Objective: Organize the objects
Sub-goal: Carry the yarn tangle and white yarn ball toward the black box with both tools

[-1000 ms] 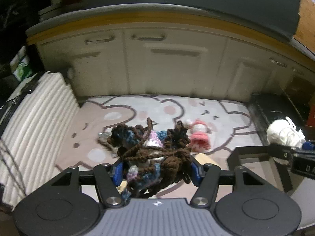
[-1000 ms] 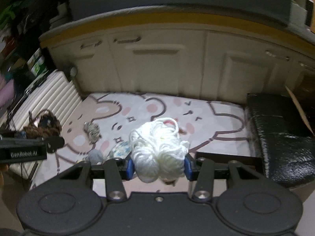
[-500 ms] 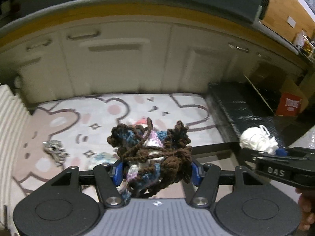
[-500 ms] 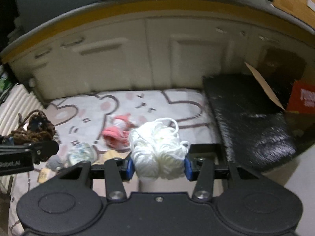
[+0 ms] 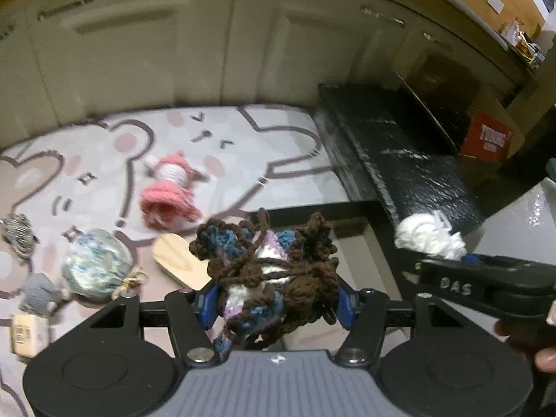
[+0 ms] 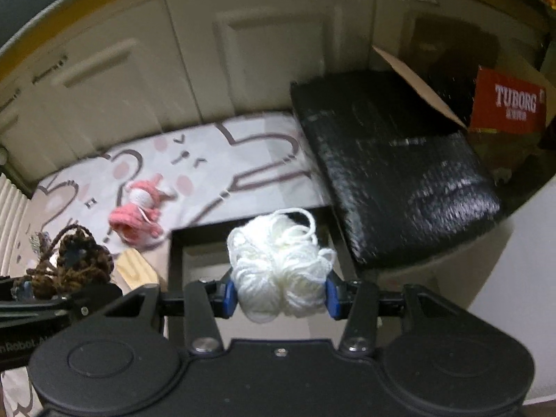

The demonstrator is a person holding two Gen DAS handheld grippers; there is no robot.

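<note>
My left gripper (image 5: 276, 304) is shut on a tangled brown, blue and white yarn bundle (image 5: 267, 271); the bundle also shows at the left of the right wrist view (image 6: 73, 264). My right gripper (image 6: 279, 295) is shut on a white yarn ball (image 6: 279, 271), seen at the right of the left wrist view (image 5: 429, 238). Both are held above the near part of an open black-rimmed box (image 6: 175, 243) that stands on the bear-print mat (image 5: 222, 132).
On the mat lie a pink crochet doll (image 5: 168, 194), a blue-white ball (image 5: 95, 264), a wooden piece (image 5: 177, 260), a grey knitted item (image 5: 38, 293) and a small tan block (image 5: 27, 333). A black padded block (image 6: 392, 160) and a red Tuborg carton (image 6: 510, 104) stand right. Cabinet doors (image 5: 139, 41) stand behind.
Both grippers have swung to the right with their yarn held, bringing the black box, the black block and the red carton into closer view. The grips have not changed.
</note>
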